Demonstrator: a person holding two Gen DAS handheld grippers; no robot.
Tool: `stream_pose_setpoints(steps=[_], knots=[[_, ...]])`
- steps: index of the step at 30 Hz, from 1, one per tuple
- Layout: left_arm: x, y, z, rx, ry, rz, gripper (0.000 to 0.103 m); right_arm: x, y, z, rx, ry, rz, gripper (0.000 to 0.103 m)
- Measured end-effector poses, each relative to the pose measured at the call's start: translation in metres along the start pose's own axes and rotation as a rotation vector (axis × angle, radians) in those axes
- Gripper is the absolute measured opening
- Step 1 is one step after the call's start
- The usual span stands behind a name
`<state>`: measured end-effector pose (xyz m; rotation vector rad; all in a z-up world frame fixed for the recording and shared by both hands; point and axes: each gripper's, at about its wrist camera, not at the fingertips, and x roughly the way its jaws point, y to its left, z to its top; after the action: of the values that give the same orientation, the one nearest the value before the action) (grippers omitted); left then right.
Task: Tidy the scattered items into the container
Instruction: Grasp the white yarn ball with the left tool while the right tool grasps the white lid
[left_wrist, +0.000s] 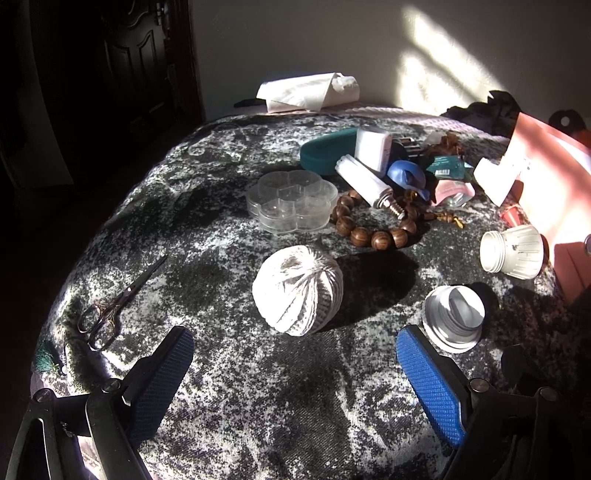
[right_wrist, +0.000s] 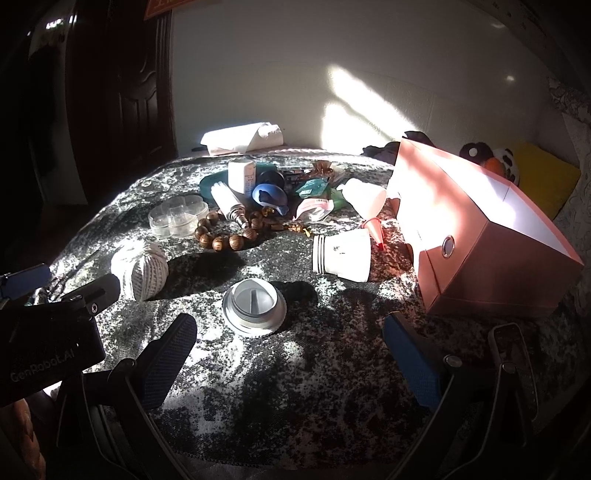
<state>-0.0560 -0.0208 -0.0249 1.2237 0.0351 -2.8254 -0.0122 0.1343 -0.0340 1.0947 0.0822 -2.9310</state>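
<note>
A white ball of string (left_wrist: 297, 290) (right_wrist: 140, 272) lies on the mottled cloth just ahead of my open, empty left gripper (left_wrist: 295, 354). A round white and metal lid (left_wrist: 453, 317) (right_wrist: 254, 302) lies just ahead of my open, empty right gripper (right_wrist: 291, 339). A white ribbed jar (left_wrist: 512, 251) (right_wrist: 341, 255) lies on its side. A wooden bead bracelet (left_wrist: 373, 230) (right_wrist: 225, 238), a clear flower-shaped box (left_wrist: 291, 201) (right_wrist: 178, 215) and small scissors (left_wrist: 110, 310) lie scattered. The pink box (right_wrist: 480, 229) (left_wrist: 554, 184) stands at the right.
A pile at the back holds a teal case (left_wrist: 325, 151), a white tube bulb (left_wrist: 364, 181), a white bottle (left_wrist: 373, 147), a blue piece (left_wrist: 408, 175) and packets. A tissue pack (left_wrist: 306, 92) lies by the wall. A dark door is at left.
</note>
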Motion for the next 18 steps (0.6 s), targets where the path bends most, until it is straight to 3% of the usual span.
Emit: stream_pose_setpoints(steps=[10, 14, 18], knots=[[0.044, -0.004, 0.009, 0.001, 0.087, 0.002, 0.088, 0.051, 0.014, 0.003, -0.007, 0.095, 0.053, 0.098], [0.064, -0.008, 0.011, 0.004, 0.127, -0.002, 0.08, 0.072, 0.019, 0.006, -0.015, 0.131, 0.056, 0.088], [0.077, -0.011, 0.013, -0.004, 0.151, -0.007, 0.079, 0.087, 0.019, 0.007, -0.01, 0.158, 0.048, 0.085]])
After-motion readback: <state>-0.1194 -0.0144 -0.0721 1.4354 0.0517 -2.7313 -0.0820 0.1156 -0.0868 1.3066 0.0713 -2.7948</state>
